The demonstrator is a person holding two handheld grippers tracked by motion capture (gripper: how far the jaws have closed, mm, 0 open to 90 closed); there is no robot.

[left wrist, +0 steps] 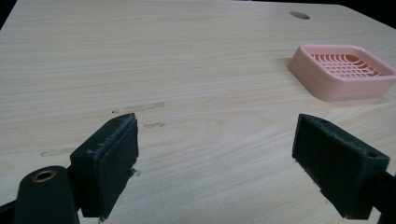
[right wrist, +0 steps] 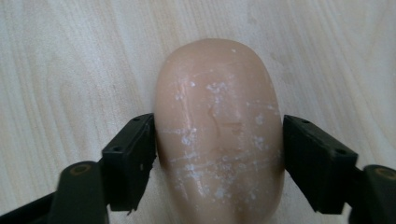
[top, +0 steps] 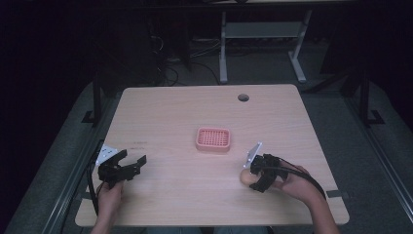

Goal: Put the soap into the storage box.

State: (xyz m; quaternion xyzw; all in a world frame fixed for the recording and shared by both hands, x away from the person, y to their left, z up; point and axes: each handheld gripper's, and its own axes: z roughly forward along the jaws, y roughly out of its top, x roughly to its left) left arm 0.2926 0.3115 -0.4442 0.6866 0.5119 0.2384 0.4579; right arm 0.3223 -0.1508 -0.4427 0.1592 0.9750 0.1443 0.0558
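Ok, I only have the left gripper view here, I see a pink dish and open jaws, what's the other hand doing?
Observer: The right gripper has its jaws against both sides of a beige bar of soap.
Operator: Is the soap in the dish?
Observer: No, it lies on the table, nearer the person than the pink dish.
Operator: Anything in the dish?
Observer: From above, its slotted tray looks empty.
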